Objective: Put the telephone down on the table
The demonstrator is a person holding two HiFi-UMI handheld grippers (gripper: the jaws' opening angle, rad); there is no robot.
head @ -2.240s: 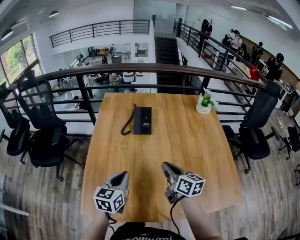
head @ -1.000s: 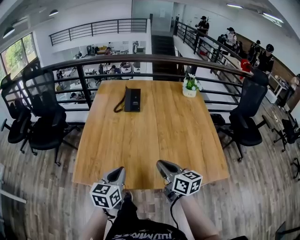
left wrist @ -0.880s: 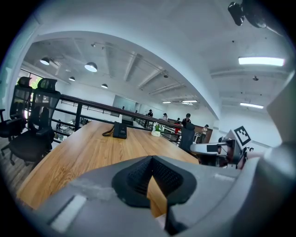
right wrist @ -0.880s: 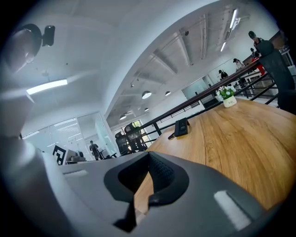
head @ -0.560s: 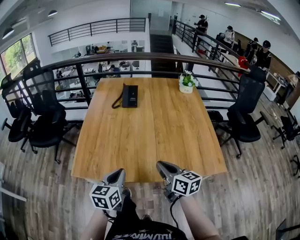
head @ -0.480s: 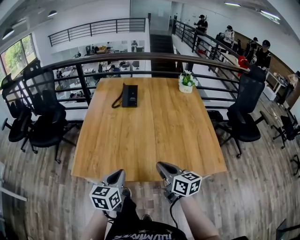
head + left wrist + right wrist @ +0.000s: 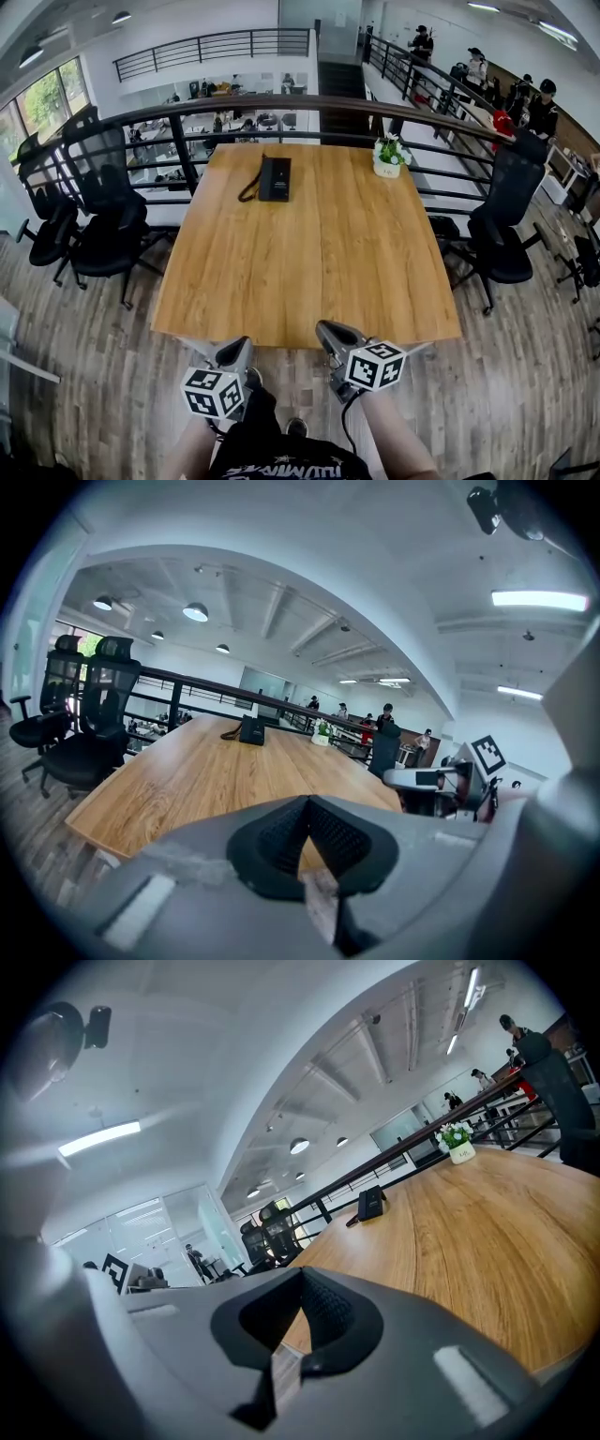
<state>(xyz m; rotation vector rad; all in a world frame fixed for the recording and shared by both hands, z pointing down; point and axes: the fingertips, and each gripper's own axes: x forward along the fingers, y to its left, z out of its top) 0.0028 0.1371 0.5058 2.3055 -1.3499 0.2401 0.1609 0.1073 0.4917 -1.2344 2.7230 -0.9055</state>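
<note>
Since the telephone [image 7: 275,178] lies flat at the far end of the table [image 7: 309,281], job looks done. My left gripper [image 7: 238,350] and right gripper [image 7: 328,331] are both closed, empty, off the near edge. Best to leave it untouched and stand clear.

Free room lies over the near and middle stretches of the broad rectangular light-wood counter [image 7: 309,272], which we find bare and open from its near edge. Obstacles stand only at the far end. The flat black telephone [image 7: 275,178] with its cord lies left of centre and the small white pot of green plant [image 7: 387,159] to the right, well apart, with a lane between them. The dark metal railing [image 7: 281,105] closes the far side. Black mesh office chairs [image 7: 103,234] flank both side edges.
</note>
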